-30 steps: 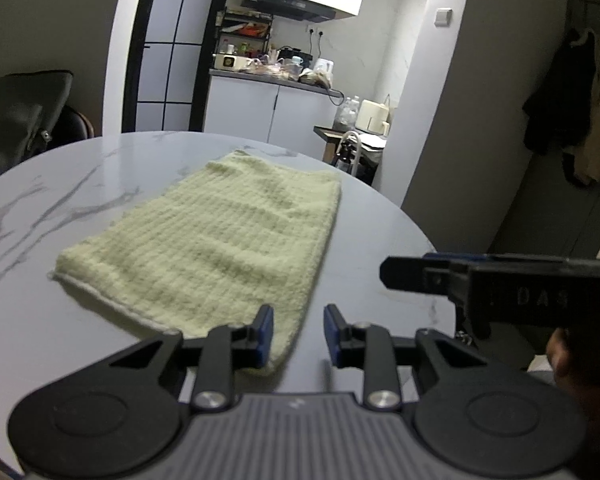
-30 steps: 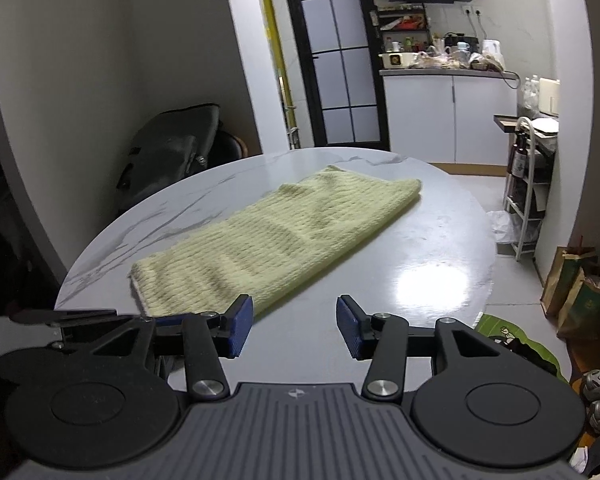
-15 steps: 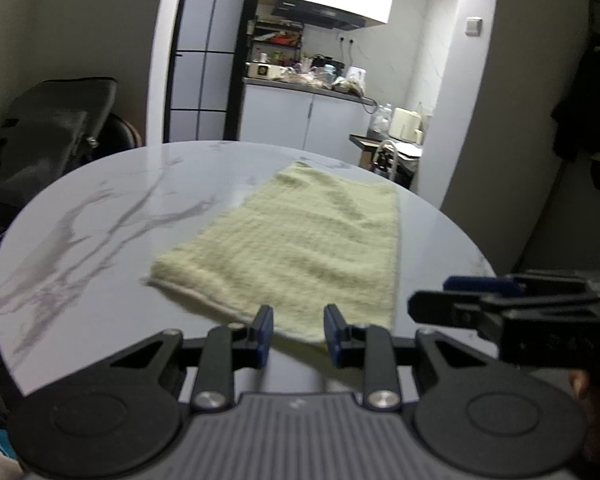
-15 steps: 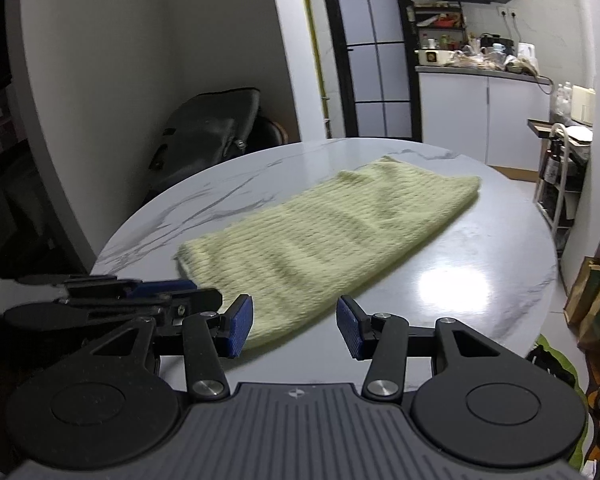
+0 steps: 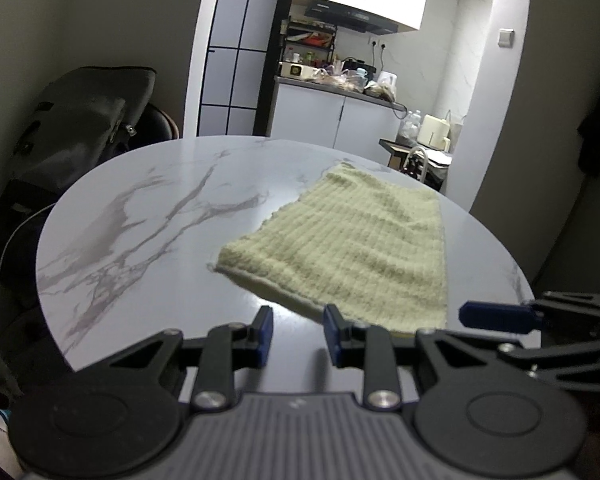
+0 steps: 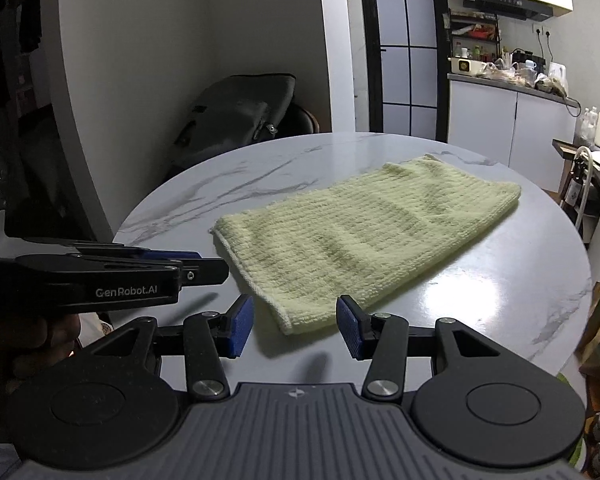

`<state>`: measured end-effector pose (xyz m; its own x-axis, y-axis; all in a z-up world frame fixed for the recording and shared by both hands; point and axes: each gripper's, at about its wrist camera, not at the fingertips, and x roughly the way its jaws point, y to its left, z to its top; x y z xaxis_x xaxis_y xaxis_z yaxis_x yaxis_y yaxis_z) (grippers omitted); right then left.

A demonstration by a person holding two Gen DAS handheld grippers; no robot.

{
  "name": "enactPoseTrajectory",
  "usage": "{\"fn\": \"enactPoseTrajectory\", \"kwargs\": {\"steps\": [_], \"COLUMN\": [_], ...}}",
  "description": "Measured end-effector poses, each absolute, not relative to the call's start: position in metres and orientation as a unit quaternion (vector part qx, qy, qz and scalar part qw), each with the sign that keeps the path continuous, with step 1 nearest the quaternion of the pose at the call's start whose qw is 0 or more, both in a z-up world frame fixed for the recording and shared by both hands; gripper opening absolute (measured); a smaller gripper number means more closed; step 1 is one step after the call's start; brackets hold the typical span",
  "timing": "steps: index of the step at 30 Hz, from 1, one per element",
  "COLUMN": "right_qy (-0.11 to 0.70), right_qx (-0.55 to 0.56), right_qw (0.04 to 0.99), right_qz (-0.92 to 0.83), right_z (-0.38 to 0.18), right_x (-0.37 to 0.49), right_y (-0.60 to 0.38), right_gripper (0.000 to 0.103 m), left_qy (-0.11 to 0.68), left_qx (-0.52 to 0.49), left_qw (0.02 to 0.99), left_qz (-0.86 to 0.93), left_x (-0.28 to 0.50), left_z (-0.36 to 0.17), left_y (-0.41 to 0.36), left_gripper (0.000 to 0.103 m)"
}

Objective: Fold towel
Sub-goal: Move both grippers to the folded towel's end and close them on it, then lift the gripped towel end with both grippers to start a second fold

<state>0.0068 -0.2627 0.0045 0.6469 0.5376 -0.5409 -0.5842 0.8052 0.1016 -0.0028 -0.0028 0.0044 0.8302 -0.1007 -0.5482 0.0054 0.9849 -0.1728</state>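
Observation:
A pale yellow-green towel (image 5: pixel 352 248) lies flat, folded into a long strip, on a round white marble table (image 5: pixel 148 216). It also shows in the right wrist view (image 6: pixel 364 236). My left gripper (image 5: pixel 296 334) is open and empty, hovering just before the towel's near short edge. My right gripper (image 6: pixel 296 326) is open and empty, its blue pads either side of the towel's near corner, above the table. The left gripper also shows from the side in the right wrist view (image 6: pixel 196 268); the right one shows in the left wrist view (image 5: pixel 500 316).
A dark bag on a chair (image 6: pixel 236 120) stands behind the table at the left. A kitchen counter with clutter (image 6: pixel 508 80) and white cabinets lie beyond. A small rack (image 6: pixel 580 196) stands to the right of the table.
Both grippers have pulled back and swung left, so the towel now sits further right and farther off. The towel has not moved. Both grippers stay open.

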Motion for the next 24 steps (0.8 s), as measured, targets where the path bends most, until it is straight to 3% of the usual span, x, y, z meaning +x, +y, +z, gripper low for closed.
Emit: {"fn": "enactPoseTrajectory", "kwargs": {"steps": [1,3,6,17,24], "right_qy": [0.286,0.287,0.283,0.271,0.277], "right_qx": [-0.045,-0.062,-0.075,-0.08,-0.091], "right_qw": [0.906,0.908,0.91,0.916,0.915], "right_qz": [0.308,0.299,0.294,0.284,0.279], "right_z": [0.002,-0.004,-0.006,0.007,0.01], "right_x": [0.007,0.008,0.006,-0.005,-0.01], "right_y": [-0.261,-0.258,-0.259,-0.28,-0.29], "right_gripper": [0.046,0.026,0.013,0.011,0.011], "left_qy": [0.29,0.29,0.289,0.284,0.278], "left_qx": [-0.082,-0.082,-0.082,-0.087,-0.091], "left_qw": [0.953,0.953,0.953,0.955,0.956], "left_qz": [-0.027,-0.023,-0.02,-0.018,-0.017], "left_x": [-0.003,-0.005,-0.006,-0.001,0.002], "left_z": [0.004,0.004,0.003,0.001,0.003], "left_y": [-0.002,-0.001,0.001,-0.004,-0.004], "left_gripper": [0.03,0.03,0.03,0.031,0.043]}}
